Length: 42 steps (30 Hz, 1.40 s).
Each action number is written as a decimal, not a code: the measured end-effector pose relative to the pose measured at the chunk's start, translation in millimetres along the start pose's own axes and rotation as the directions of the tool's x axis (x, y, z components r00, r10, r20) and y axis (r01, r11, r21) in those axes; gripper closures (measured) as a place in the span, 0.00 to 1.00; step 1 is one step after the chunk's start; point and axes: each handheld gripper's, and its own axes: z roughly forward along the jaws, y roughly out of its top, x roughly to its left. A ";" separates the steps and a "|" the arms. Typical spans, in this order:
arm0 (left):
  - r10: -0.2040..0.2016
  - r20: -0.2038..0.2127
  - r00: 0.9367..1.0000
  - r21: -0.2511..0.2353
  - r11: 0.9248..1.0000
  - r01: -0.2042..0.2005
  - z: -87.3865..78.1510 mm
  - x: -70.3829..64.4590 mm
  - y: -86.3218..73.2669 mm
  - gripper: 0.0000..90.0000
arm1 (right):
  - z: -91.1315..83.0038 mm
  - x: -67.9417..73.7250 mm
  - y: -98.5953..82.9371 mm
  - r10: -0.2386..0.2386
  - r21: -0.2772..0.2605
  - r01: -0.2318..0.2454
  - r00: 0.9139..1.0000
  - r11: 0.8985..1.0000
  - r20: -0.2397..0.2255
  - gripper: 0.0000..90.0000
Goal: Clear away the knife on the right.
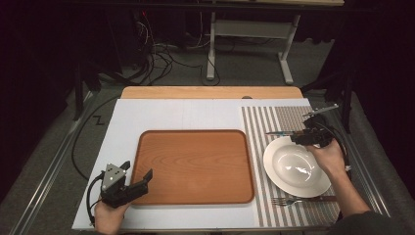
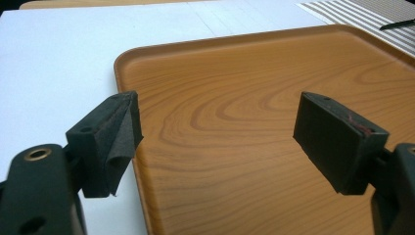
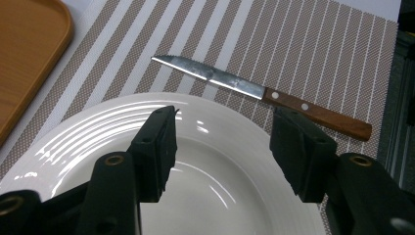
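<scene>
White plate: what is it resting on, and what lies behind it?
The white plate rests on a striped placemat; a knife lies behind it. The mat beneath it is covered.

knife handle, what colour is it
Brown wood with two pale rivets on the knife handle, clearest in the right gripper view.

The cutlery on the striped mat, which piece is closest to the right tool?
The knife, with its wooden handle and bare steel blade, lies just beyond the plate ahead of the right tool. The fork lies on the plate's near side, by the person's forearm.
</scene>
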 end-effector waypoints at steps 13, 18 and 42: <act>-0.010 -0.015 1.000 0.003 1.000 0.010 0.7 0.7 -0.5 0.21 | 24.9 -21.9 14.1 0.063 0.028 -0.063 0.998 0.998 0.007 0.49; -0.013 -0.021 1.000 0.008 1.000 0.014 0.9 1.2 -1.1 0.21 | 38.0 -33.2 14.0 0.102 0.051 -0.102 0.995 0.993 0.012 0.51; -0.037 -0.072 0.997 0.029 0.999 0.039 3.2 4.9 -3.2 0.21 | 74.6 -67.0 21.3 0.155 0.105 -0.152 0.988 0.983 -0.018 0.49</act>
